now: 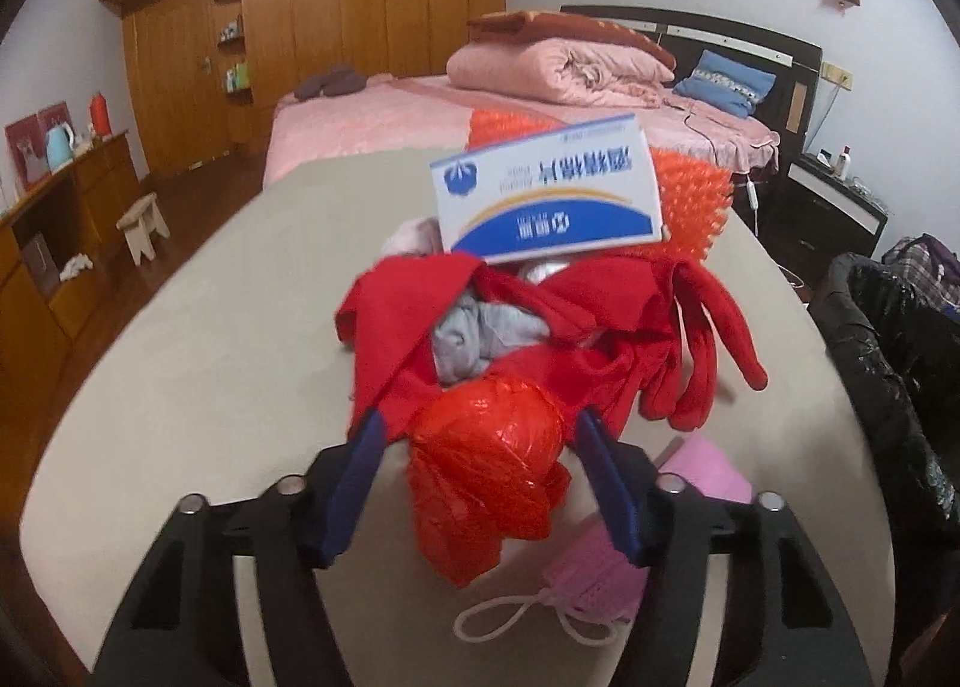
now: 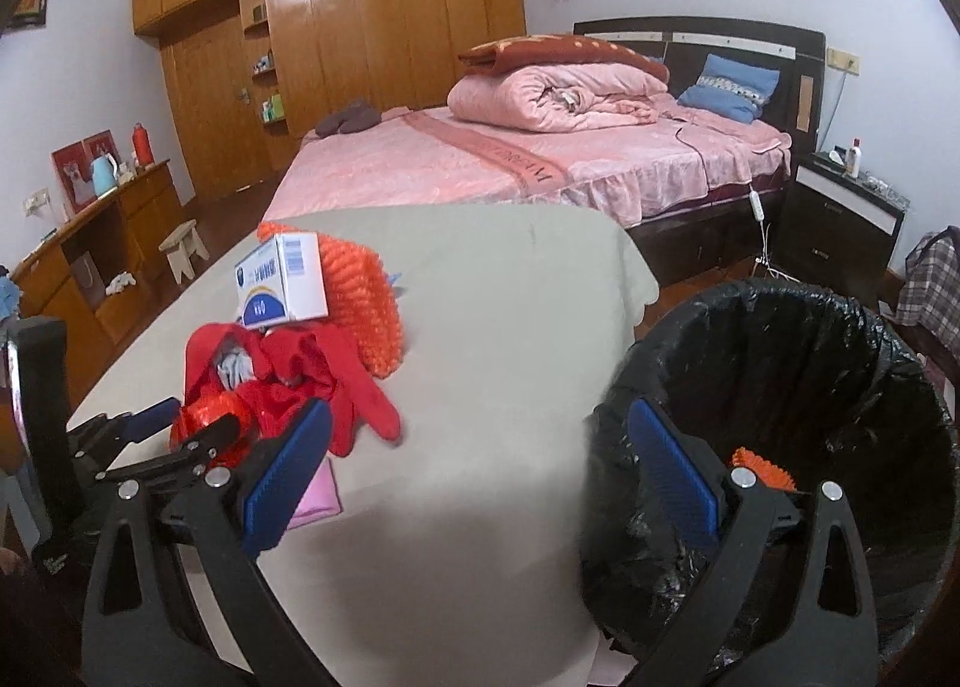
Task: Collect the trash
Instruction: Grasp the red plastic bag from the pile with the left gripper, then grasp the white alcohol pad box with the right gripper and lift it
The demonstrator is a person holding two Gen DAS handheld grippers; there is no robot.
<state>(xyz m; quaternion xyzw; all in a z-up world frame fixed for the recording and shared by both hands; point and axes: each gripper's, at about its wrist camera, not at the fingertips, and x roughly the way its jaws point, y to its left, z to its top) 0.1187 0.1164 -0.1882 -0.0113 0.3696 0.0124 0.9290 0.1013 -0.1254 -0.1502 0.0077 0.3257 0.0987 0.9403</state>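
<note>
A crumpled red plastic bag [image 1: 486, 447] lies on the grey table [image 1: 210, 357] between the fingers of my left gripper [image 1: 479, 422]. The blue pads stand a little off it on both sides, so the gripper is open. Behind the bag lies a heap of red cloth and gloves [image 1: 600, 321] with a grey rag [image 1: 480, 333], a blue-and-white box [image 1: 546, 189] and orange spiky mesh [image 1: 690, 189]. A pink face mask [image 1: 594, 573] lies under the right finger. My right gripper [image 2: 480, 417] is open and empty, spanning the table's edge and the black-lined bin [image 2: 780, 357].
An orange scrap [image 2: 762, 468] lies inside the bin. Beyond the table [image 2: 480, 297] is a pink bed [image 2: 510, 165], with a dark nightstand [image 2: 840, 219] at the right. A wooden sideboard [image 2: 90, 267], a small stool [image 2: 186, 249] and a wardrobe [image 2: 360, 27] line the left.
</note>
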